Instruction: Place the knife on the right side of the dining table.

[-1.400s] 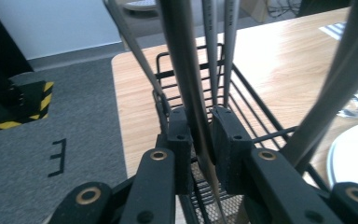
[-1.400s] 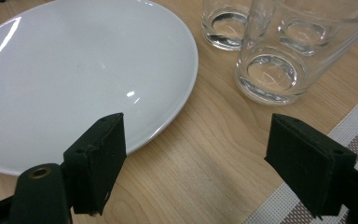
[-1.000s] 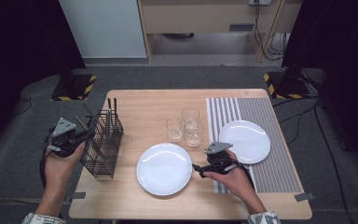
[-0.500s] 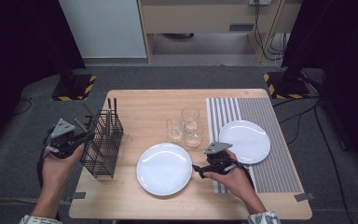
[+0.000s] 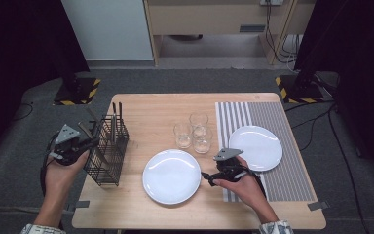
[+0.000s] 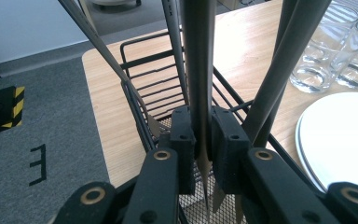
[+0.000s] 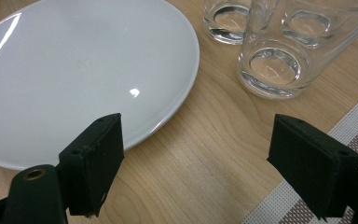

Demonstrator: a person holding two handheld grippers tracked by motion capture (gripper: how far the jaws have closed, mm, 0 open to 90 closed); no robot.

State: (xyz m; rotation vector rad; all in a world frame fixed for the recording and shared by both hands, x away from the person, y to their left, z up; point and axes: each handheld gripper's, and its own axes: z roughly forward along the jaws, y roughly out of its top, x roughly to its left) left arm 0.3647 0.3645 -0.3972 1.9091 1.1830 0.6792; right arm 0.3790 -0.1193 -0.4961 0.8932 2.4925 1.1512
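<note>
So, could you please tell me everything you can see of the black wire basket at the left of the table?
The black wire basket is a tall, narrow rack of thin metal rods with a fine mesh floor. It stands upright near the table's left edge, holding several upright utensils. The left claw reaches into it, shut on a utensil handle.

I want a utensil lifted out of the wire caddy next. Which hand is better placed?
Left. The left gripper is already shut on a utensil standing in the wire caddy. The right gripper is open beside the near plate, away from the caddy.
</note>
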